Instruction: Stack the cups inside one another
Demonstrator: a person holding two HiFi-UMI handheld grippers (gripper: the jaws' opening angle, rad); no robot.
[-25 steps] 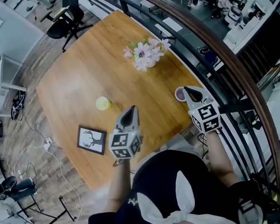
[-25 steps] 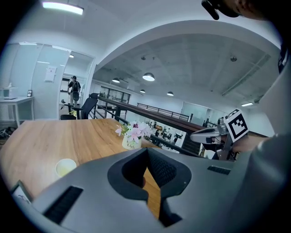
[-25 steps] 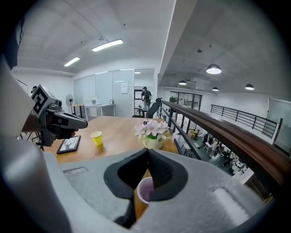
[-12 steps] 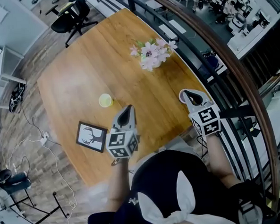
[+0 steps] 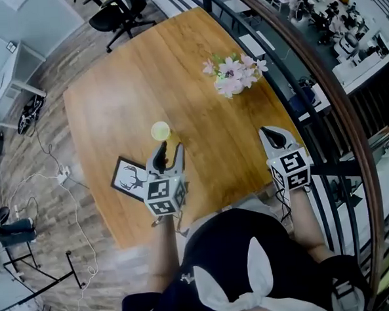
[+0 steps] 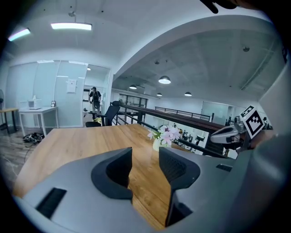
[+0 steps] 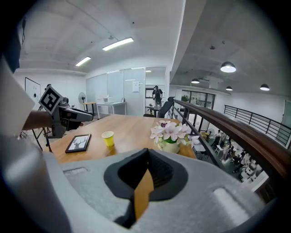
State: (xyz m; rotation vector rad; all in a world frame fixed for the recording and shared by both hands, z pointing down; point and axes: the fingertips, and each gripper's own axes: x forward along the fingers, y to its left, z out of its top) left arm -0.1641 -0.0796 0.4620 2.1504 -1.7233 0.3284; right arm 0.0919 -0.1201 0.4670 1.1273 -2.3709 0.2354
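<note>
Head view lays the wooden table (image 5: 121,77) out below us. We judge the task to be at its very start: nothing is nested yet, and we are on the approach to a first pick. Our left gripper (image 5: 168,150) hangs over the middle of the tabletop with its jaws spread partway, having just been opening. The left gripper view shows nothing between them, only bare wood and the flower vase (image 6: 163,135) beyond. Our right gripper (image 5: 267,131) sits near the table edge on the railing side, jaws pressed together on nothing. The yellow cup (image 5: 160,130) stands upright, mouth up, just ahead of the left gripper's tips but not between them. We find no second cup in any view; it may be hidden under the right gripper, but we cannot tell. As we read it, the next move calls for swinging the left jaws onto the cup's line and lowering them until they straddle its wall. They should then close gently, since a light cup could tip or crush. For room, the far half of the table is open. The railing (image 7: 227,124) runs close along the right edge, so the right hand has little space outward. The flower vase stands near that edge, well apart from the cup. The picture frame (image 5: 129,177) lies flat just beside the left gripper, near the table's left edge, and wants clearance on any low sweep.
</note>
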